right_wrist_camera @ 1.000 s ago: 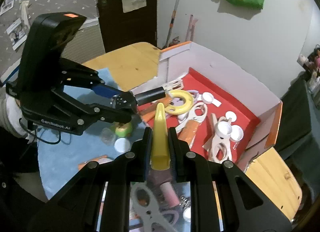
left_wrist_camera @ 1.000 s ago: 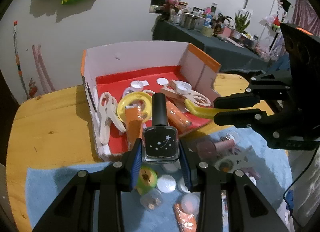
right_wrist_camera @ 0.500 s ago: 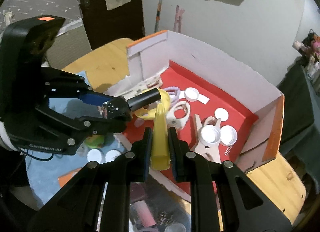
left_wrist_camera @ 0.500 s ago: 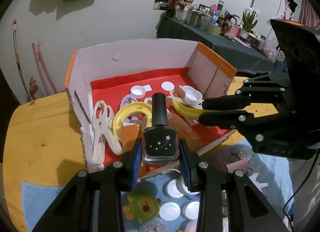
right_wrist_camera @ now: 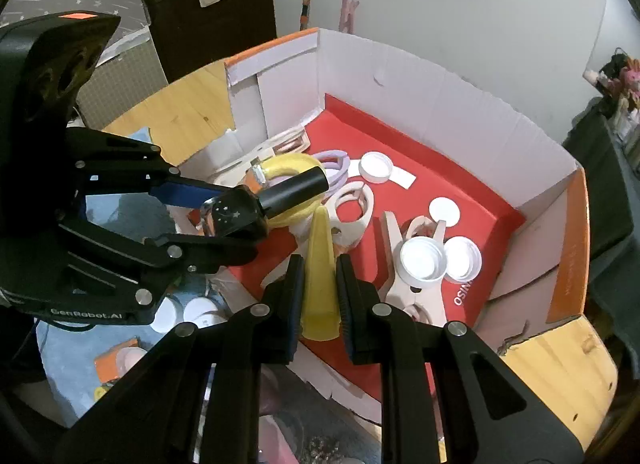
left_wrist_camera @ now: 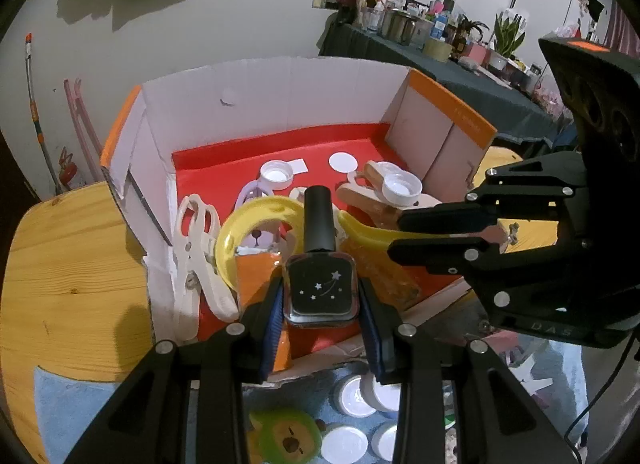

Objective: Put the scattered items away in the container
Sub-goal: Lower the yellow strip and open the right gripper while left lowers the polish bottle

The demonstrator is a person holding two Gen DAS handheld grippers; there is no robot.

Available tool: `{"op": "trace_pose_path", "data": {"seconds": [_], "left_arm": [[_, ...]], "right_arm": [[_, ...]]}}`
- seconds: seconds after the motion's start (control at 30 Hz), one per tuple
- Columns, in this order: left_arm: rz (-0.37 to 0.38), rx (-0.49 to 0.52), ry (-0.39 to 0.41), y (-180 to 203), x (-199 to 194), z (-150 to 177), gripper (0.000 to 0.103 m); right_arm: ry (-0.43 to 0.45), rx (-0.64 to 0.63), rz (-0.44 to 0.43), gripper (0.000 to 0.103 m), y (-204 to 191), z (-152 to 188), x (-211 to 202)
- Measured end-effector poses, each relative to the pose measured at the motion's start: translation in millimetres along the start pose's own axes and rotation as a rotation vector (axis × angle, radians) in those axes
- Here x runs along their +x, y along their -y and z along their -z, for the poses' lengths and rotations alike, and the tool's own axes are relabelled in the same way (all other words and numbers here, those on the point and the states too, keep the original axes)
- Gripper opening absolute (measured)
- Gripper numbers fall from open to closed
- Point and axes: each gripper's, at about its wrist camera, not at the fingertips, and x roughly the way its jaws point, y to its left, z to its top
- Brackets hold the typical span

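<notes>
The container is an open cardboard box with a red floor, holding clips, white lids and a yellow ring. My left gripper is shut on a black nail polish bottle with star marks and holds it over the box's near edge; the bottle also shows in the right wrist view. My right gripper is shut on a yellow pointed piece, held over the box's red floor just right of the bottle. It shows from the left wrist view too.
Loose white lids and a green round toy lie on the blue mat in front of the box. An orange packet lies on the mat. The wooden table extends left; a cluttered dark table stands behind.
Both grippers have moved forward with their loads, from above the blue mat to over the box's near edge and floor. The box now fills more of both views.
</notes>
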Motion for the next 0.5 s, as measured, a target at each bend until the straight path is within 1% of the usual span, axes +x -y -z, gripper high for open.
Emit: {"op": "trace_pose_path", "data": {"seconds": [0.5], "left_arm": [[-0.01, 0.002, -0.016, 3.5, 12.8, 4.0, 0.037]], "right_arm": [[-0.027, 0.004, 0.007, 0.016, 3.1, 4.9, 11.7]]}}
